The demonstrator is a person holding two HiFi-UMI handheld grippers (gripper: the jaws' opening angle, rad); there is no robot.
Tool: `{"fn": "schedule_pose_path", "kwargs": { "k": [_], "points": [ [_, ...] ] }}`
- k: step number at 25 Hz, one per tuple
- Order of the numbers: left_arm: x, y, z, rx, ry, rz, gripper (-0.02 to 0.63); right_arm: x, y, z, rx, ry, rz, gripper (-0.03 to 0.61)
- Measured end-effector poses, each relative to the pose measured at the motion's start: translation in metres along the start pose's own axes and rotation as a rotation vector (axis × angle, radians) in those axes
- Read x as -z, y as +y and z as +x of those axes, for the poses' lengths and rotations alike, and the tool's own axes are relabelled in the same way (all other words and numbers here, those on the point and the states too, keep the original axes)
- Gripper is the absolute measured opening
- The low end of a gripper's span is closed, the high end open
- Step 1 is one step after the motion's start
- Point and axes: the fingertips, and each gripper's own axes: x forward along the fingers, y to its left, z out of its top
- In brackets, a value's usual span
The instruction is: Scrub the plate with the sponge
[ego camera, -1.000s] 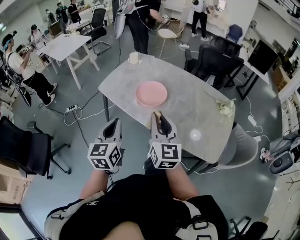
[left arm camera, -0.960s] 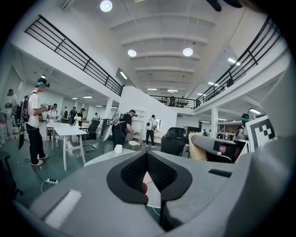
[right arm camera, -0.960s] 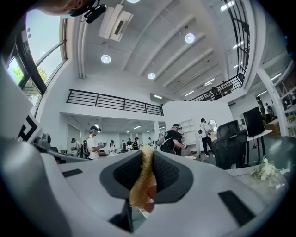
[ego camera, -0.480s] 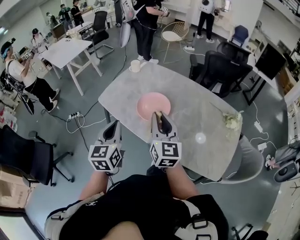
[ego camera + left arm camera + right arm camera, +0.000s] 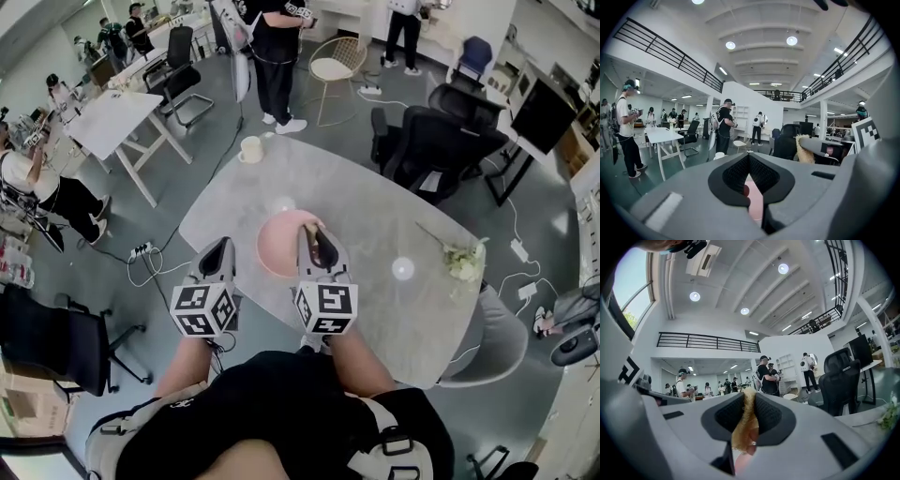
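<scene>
Head view
- table (image 5: 375, 211): grey marbled top; its near edge is cut off behind the two grippers and the person's torso.
- plate (image 5: 277, 246): pink, lying on the table on its near left part. Only its left and far portions show, because the right gripper covers the rest.
- right gripper (image 5: 316, 240): jaws reach out over the plate with a dark sponge (image 5: 322, 249) clamped between them. From this height I cannot tell whether the sponge touches the plate.
- left gripper (image 5: 217, 253): tip near the plate's left rim. Whether it is over the table edge or just off it is unclear.
- mug (image 5: 250, 148): pale, at the far left end of the table, well apart from the plate.
- flowers (image 5: 459, 260): small pale sprig at the right end of the table.

Left gripper view
- left gripper (image 5: 749, 158): jaw tips meet and nothing is held between them.
- plate (image 5: 755, 199): only a pink sliver shows through the gap below the closed tips.
- sponge (image 5: 805, 150): its frayed tan edge sticks out of the other gripper at right.
- mug (image 5: 719, 155): just visible past the gripper body, lower half hidden.

Right gripper view
- right gripper (image 5: 749, 399): jaws pressed onto the sponge (image 5: 745, 423), a yellowish fibrous strip filling the gap.
- plate (image 5: 743, 466): a blurred pink patch under the sponge. Contact is not readable.
- flowers (image 5: 887, 416): cut off at the right edge.
</scene>
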Motion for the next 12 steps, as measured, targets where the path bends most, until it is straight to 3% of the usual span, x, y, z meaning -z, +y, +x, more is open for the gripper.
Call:
{"fn": "schedule_pose_path", "kwargs": {
  "k": [6, 12],
  "points": [
    [0.003, -0.004, 0.055, 0.032, 0.05, 0.012, 0.005, 0.006, -0.039, 0.027, 0.043, 0.02, 0.013, 0.064],
    [0.015, 0.003, 0.082, 0.087, 0.105, 0.025, 0.005, 0.021, -0.047, 0.04, 0.091, 0.058, 0.026, 0.064]
  ]
}}
